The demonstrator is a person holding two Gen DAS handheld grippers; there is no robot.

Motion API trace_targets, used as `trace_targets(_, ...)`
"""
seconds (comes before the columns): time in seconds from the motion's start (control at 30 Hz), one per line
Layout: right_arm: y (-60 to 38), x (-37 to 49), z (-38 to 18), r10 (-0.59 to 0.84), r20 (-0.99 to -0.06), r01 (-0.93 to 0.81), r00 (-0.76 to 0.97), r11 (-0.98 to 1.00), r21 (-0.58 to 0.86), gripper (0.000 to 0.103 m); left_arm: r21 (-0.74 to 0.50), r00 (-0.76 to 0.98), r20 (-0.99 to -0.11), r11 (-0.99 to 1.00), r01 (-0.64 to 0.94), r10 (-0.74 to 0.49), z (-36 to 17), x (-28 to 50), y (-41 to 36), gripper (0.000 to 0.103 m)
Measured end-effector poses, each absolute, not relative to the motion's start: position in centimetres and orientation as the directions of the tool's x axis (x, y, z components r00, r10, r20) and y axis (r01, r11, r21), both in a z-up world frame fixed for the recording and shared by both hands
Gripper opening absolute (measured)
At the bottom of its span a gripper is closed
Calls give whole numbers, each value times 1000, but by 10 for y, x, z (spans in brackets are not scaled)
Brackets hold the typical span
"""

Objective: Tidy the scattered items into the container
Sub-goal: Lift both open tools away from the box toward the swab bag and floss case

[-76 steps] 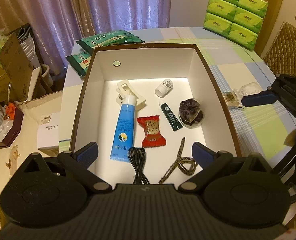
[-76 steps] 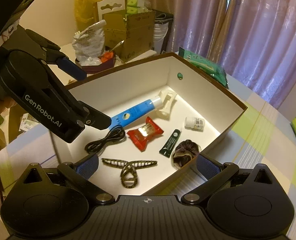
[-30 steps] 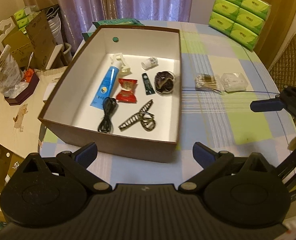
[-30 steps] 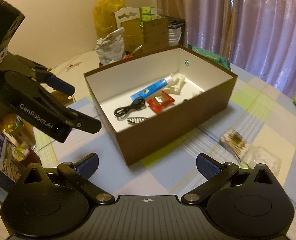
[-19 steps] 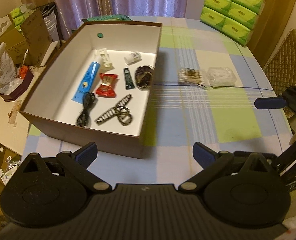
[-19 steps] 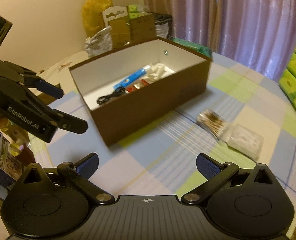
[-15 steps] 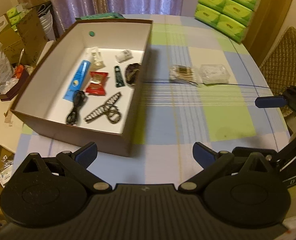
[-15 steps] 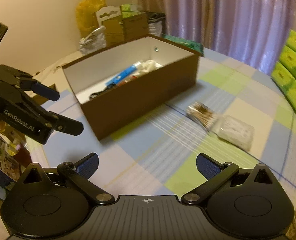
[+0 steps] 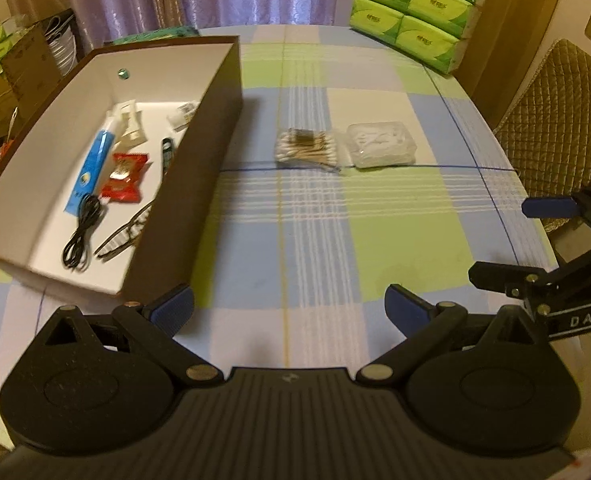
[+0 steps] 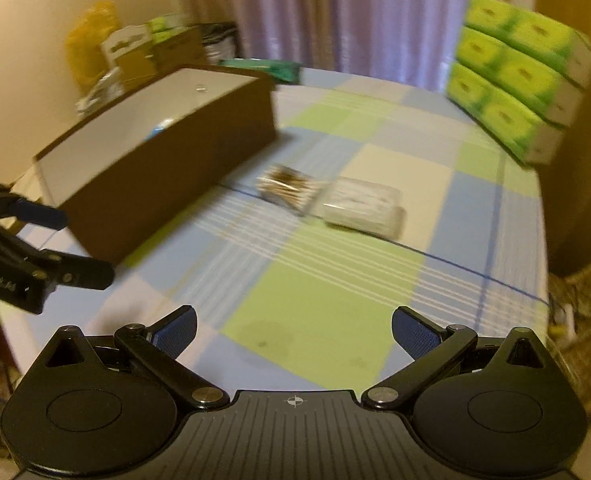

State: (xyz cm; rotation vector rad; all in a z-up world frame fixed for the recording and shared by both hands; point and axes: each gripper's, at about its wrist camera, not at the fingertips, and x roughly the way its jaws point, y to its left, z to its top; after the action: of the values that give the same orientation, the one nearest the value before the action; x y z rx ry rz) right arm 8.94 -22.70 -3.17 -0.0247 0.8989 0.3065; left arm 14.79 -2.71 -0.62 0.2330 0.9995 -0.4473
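Note:
A brown box [image 9: 219,92] [image 10: 167,176] with a white inside stands on the left of the checked table. It holds a blue tube [image 9: 89,168], a red sachet [image 9: 122,178], a black cable [image 9: 80,236], a hair clip [image 9: 125,234] and other small items. On the cloth to its right lie a bag of cotton swabs [image 9: 306,151] [image 10: 289,188] and a clear plastic case [image 9: 380,145] [image 10: 361,205]. My left gripper [image 9: 289,310] is open above the near table, empty. My right gripper [image 10: 293,332] is open and empty too, short of the swabs.
Stacked green tissue packs [image 9: 419,8] [image 10: 519,76] sit at the table's far right. A quilted chair [image 9: 559,120] stands beyond the right edge. Cardboard boxes and bags [image 10: 135,52] crowd the floor left of the table. A green packet [image 10: 271,68] lies behind the box.
Both grippers have pulled back from over the box and swung right, so the swabs and clear case now sit nearer the middle of both views. Both stay open and empty.

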Motion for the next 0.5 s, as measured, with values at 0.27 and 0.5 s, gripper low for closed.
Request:
trace_targets(0.27,-255,110,-43,176,-785,-137,594,984,117,101,-2,461,-851,878,478,-253,-20,174,-63,100)
trace_targets(0.5,-262,140,-53,136,-782,-59,608,990,127,101,22,499,-833,887,461,-239,-33,207,-86,100)
